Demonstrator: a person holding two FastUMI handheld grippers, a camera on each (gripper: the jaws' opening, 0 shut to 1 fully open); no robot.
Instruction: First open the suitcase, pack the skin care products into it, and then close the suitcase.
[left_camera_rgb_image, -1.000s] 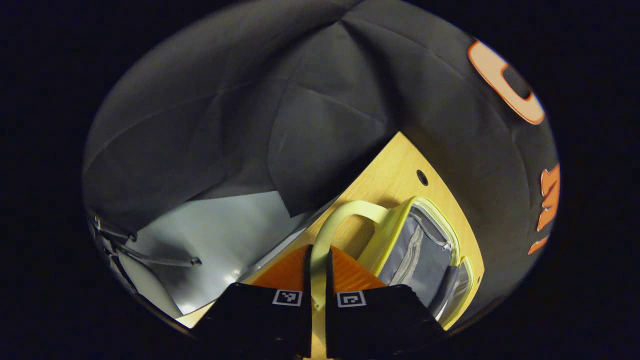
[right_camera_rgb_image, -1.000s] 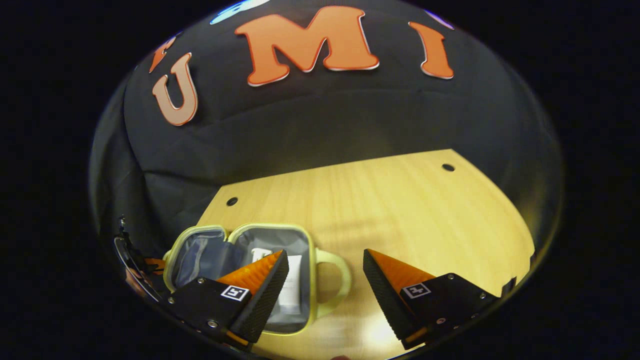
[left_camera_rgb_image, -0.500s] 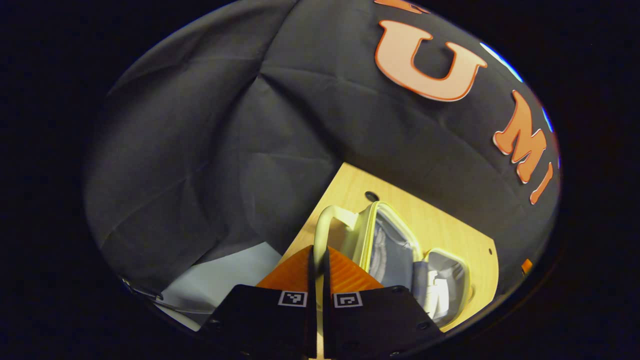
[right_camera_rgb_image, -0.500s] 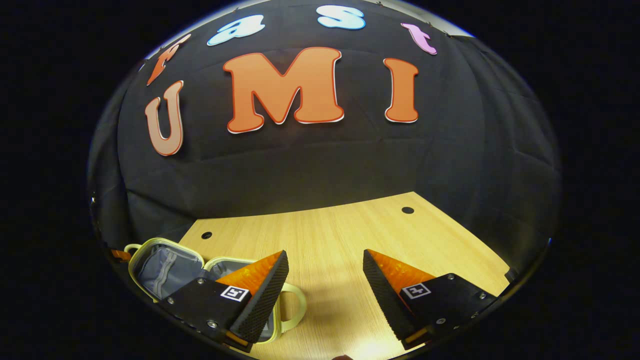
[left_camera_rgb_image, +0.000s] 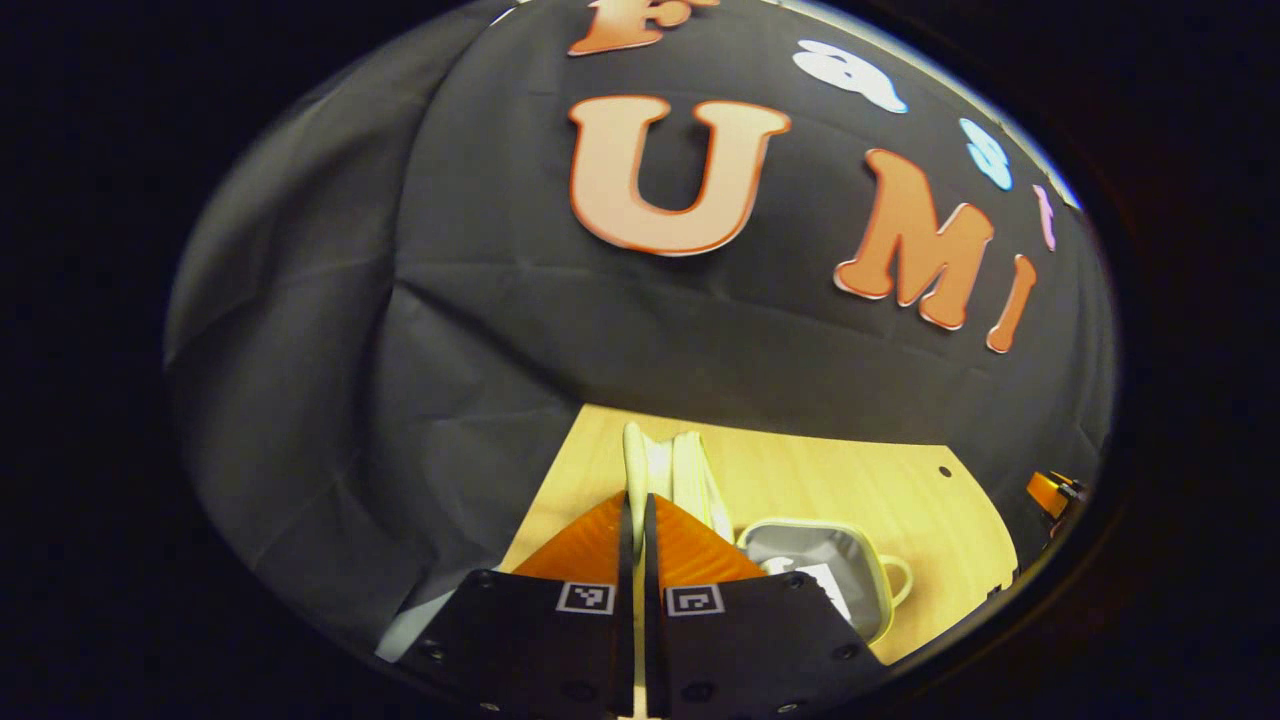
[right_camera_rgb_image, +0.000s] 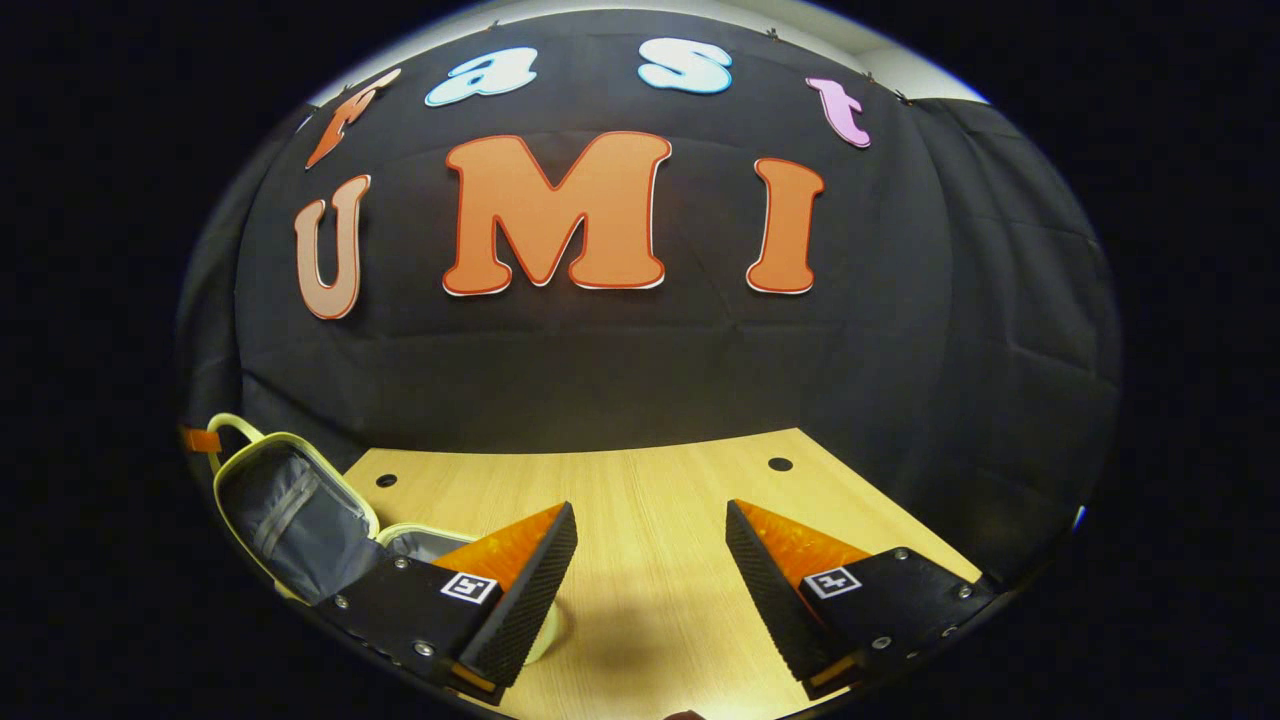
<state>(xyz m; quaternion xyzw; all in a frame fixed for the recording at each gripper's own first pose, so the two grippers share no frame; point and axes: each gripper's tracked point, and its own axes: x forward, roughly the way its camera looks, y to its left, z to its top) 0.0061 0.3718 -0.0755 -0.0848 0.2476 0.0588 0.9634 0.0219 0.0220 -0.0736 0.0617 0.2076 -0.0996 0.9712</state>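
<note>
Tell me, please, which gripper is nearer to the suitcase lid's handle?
Left. The left gripper is shut on the lid's handle; the right gripper hangs open over the table, beside the suitcase.

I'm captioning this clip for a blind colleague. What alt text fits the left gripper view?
The left gripper, shut on the pale yellow-green handle of the small suitcase's lid, holds that lid raised on edge. Beside it the suitcase's grey-lined base lies open on the wooden table, with a white item inside.
</note>
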